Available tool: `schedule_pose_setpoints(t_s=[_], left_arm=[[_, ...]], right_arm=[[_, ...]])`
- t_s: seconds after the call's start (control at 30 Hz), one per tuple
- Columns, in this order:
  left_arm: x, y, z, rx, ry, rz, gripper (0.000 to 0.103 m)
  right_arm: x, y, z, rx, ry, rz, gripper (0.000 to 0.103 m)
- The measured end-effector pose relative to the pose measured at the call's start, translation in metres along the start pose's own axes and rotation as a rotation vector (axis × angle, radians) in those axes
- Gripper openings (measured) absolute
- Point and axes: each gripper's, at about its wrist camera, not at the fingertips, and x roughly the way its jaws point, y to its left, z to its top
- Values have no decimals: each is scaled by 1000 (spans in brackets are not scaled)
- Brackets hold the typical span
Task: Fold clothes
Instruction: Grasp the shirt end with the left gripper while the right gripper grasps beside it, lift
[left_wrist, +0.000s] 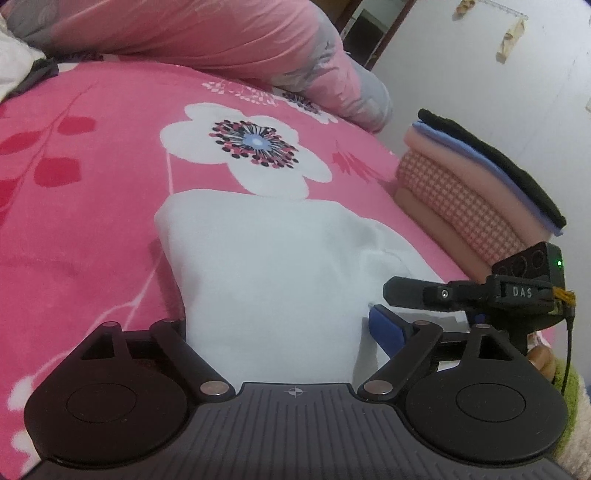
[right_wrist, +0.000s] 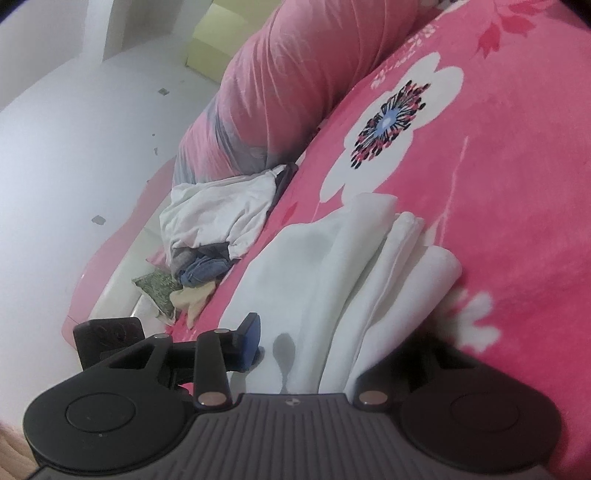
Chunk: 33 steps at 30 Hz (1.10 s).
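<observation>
White garment (left_wrist: 273, 280) between spread tongs (left_wrist: 280, 332)

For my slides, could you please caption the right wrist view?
White garment lying folded on the pink floral blanket, unfolded clothes pile beyond it.

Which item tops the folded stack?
The black garment. It lies on top, over a blue layer, then peach and pink checked pieces.

White folded garment (left_wrist: 273, 273) on pink floral blanket (left_wrist: 92, 206), folded clothes stack (left_wrist: 480, 177) at right, right claw (left_wrist: 384, 302) touching garment edge.
</observation>
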Motion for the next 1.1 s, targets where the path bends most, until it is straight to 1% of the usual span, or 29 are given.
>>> schedule_pose_setpoints(t_s=[0.07,0.17,0.2,0.23,0.27,0.37,0.43,0.5,0.57,0.67,0.73,0.77,0.83,0.87,0.9,0.93,0.97,1.03,1.1], left_arm=[[-1,3,0,-27,-4,-11,87],[-1,5,-1,-37,-4,-25,90],[-1,4,-1,-31,-2,-29,94],[0,3,-1,-24,1,-40,101],[1,2,-2,-17,5,-52,103],[1,-2,-3,6,9,-42,103],[2,-1,-3,1,8,-42,103],[1,1,-3,-23,4,-48,103],[0,2,-2,-47,-3,-46,100],[-2,4,-1,-72,-8,-30,92],[-4,6,0,-98,-10,-16,80],[-5,9,1,-123,-10,-15,77],[-6,14,4,-166,-6,-8,62],[-7,15,5,-180,-3,0,57],[-8,16,6,-186,0,6,48],[-8,16,7,-191,4,13,40],[-8,16,8,-191,7,22,36],[-10,14,9,-190,8,42,22],[-17,8,9,-179,-11,42,16]], right_arm=[[-1,1,-1,-8,-5,-4,38],[-2,2,-4,-20,-11,-10,36],[-2,2,-4,-24,-13,-12,36],[-2,2,-4,-26,-14,-13,35],[-2,2,-5,-29,-14,-14,35],[-2,3,-5,-37,-16,-17,35],[-2,3,-6,-42,-17,-18,35],[-2,4,-6,-47,-20,-20,35],[-2,5,-6,-51,-23,-23,33],[-2,5,-6,-53,-30,-26,31],[-3,6,-6,-58,-34,-29,29],[-3,6,-6,-61,-36,-32,27],[-2,8,-6,-69,-36,-40,24],[-2,9,-6,-72,-35,-43,23],[-2,9,-6,-75,-34,-46,22],[-2,11,-6,-80,-33,-53,18],[-1,15,-6,-94,-30,-68,15],[0,23,-6,-121,-26,-100,13],[0,36,-7,-160,-23,-141,9]])
